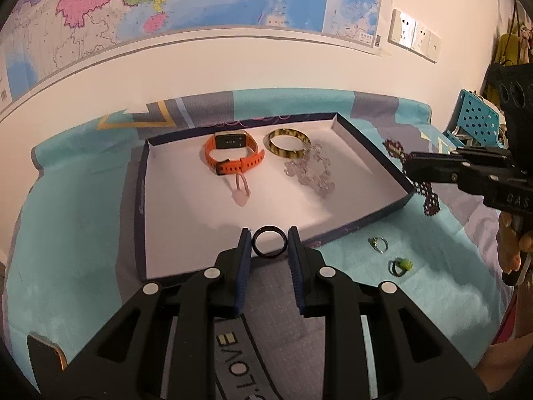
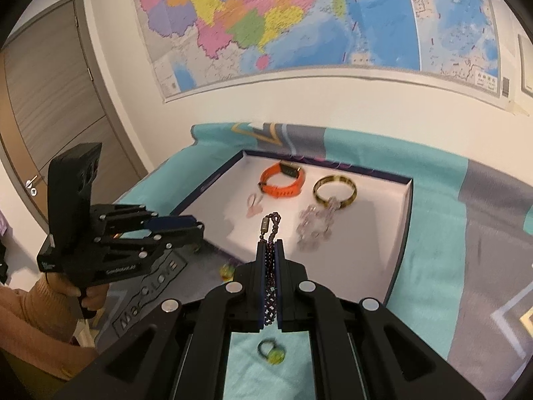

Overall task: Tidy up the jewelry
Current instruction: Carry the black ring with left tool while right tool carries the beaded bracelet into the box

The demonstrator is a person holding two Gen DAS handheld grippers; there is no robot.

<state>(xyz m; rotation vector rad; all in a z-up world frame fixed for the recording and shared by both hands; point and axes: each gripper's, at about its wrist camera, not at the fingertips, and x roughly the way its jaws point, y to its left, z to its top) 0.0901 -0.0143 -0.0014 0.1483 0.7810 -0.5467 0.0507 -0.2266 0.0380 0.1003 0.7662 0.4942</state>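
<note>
L gripper (image 1: 269, 245) pinching black ring (image 1: 269, 242) by rim, just before tray (image 1: 373, 153) near edge — prob for drop-in | R gripper (image 2: 270, 250) clamped on dark bead chain (image 2: 270, 230), dangling beside tray | 2 green rings (image 1: 401, 265) on cloth outside tray — not sorted yet

Both cameras sit on the grippers and look forward and downward, quite near. Both views share the white tray (image 1: 366, 206) (image 2: 396, 233) and the wall map (image 1: 200, 0) (image 2: 299, 16).
</note>
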